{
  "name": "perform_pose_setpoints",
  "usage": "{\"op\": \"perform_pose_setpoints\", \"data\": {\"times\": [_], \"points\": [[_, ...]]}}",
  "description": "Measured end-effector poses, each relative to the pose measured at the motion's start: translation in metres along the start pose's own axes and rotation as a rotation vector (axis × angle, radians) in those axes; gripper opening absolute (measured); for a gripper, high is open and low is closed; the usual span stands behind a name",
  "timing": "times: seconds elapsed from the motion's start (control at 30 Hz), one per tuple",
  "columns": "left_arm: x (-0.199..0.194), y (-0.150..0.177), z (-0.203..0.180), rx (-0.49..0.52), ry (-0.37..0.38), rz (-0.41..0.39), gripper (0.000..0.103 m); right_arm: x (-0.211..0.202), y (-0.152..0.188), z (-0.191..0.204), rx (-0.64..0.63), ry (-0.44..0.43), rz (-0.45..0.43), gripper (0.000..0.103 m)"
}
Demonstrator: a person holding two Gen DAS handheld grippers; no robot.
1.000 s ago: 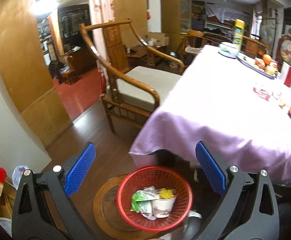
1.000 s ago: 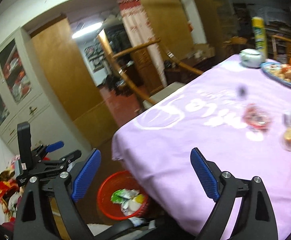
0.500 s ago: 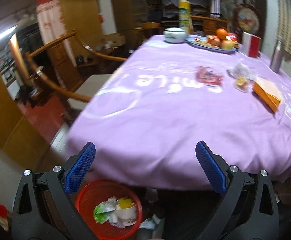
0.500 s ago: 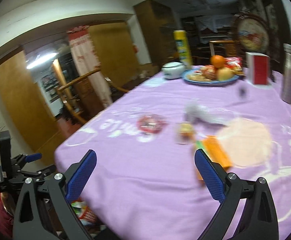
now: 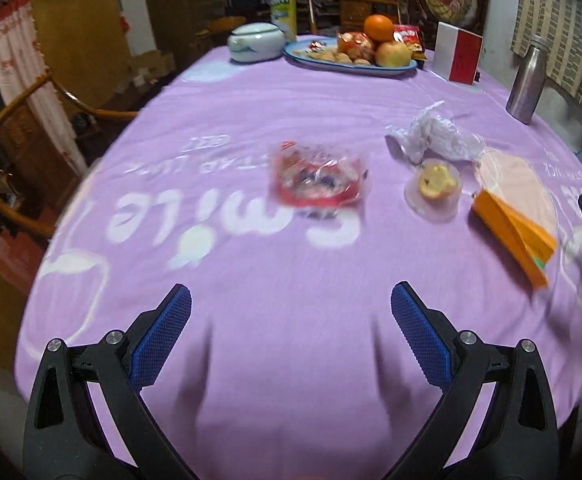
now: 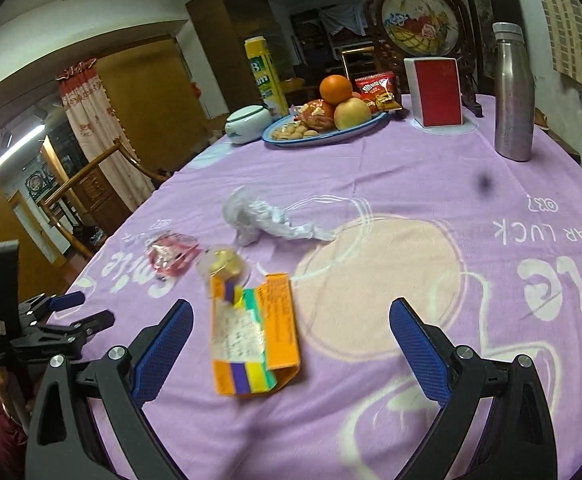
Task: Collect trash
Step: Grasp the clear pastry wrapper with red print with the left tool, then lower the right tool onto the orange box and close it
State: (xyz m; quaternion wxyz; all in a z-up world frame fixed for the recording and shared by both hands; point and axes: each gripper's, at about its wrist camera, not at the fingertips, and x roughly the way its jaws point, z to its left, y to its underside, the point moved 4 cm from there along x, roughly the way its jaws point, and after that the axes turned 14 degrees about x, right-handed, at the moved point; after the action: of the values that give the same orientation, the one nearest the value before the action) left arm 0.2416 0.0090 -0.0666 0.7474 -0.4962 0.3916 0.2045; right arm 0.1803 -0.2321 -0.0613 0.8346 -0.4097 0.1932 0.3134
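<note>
Both grippers hang over the near edge of the bench (image 5: 251, 264), which is covered in a purple cloth; its left edge drops off toward a wooden chair (image 5: 19, 148). The left gripper (image 5: 291, 332) has its fingers spread wide with only bare cloth between them, and the stretch ahead of it is open up to the trash. The right gripper (image 6: 291, 340) also has its fingers spread wide, nothing pinched, with a flattened orange carton (image 6: 253, 336) lying on the cloth between and just ahead of them. Just beyond the carton sits a small clear plastic cup (image 6: 223, 266) holding something yellow, a red wrapper (image 6: 169, 256) to its left and a crumpled white plastic bag (image 6: 267, 220) behind it. At the far end a blue plate (image 6: 323, 130) carries an orange, an apple and biscuits, beside a lidded white bowl (image 6: 247, 122). A steel bottle (image 6: 513, 92) stands upright near the right edge.
</note>
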Motion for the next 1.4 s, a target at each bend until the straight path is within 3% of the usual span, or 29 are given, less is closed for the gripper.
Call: {"op": "perform_pose_setpoints", "data": {"times": [0.3,0.5,0.73,0.87,1.23,1.4], "points": [[0.040,-0.051,0.000,0.017,0.021,0.004,0.096,0.022,0.002,-0.002,-0.052,0.056,0.017,0.097],[0.069,-0.074,0.002,0.046,0.002,0.022,0.096,0.027,0.005,0.002,-0.063,0.033,0.060,0.097],[0.104,-0.074,0.004,0.040,0.022,0.096,0.097,0.035,0.008,0.001,-0.055,0.031,0.112,0.097],[0.106,-0.072,0.008,0.006,0.050,0.080,0.098,0.040,0.009,0.001,-0.051,0.027,0.137,0.097],[0.106,-0.069,0.008,-0.001,0.042,0.060,0.098,0.045,0.011,-0.002,-0.019,0.005,0.181,0.097],[0.106,-0.069,0.008,-0.001,0.042,0.060,0.098,0.051,0.015,0.009,-0.073,0.005,0.204,0.097]]}}
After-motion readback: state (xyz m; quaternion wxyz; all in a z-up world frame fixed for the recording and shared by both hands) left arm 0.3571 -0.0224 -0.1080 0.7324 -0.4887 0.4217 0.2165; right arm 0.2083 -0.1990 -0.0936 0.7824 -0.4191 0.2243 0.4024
